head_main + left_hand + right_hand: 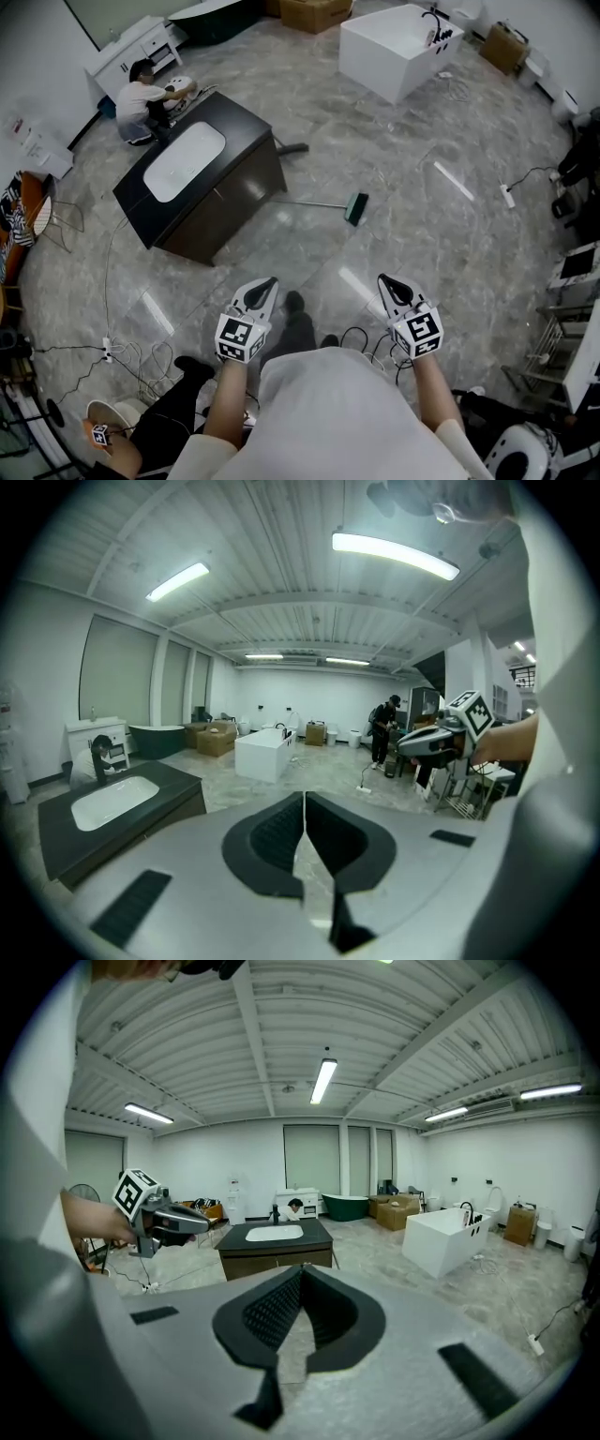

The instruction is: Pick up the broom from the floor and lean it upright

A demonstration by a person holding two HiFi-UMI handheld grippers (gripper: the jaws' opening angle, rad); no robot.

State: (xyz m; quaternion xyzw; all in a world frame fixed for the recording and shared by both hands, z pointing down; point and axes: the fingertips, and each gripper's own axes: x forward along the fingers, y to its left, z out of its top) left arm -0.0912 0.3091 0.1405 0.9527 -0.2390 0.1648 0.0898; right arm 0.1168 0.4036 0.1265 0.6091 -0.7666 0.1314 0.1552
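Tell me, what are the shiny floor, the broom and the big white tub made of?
Floor: looks like polished marble or marble-look tile, from grey veins and lamp reflections. Broom: thin pale handle, maybe metal; green head, probably plastic. White tub: smooth plain shell, likely acrylic or ceramic.

No readable text, number or brand anywhere in the room. The left cube (pixel 239 337) and right cube (pixel 419 330) carry only black-and-white square patterns, no letters. Any print on the carton (pixel 314 11) at the far wall is too small to read.
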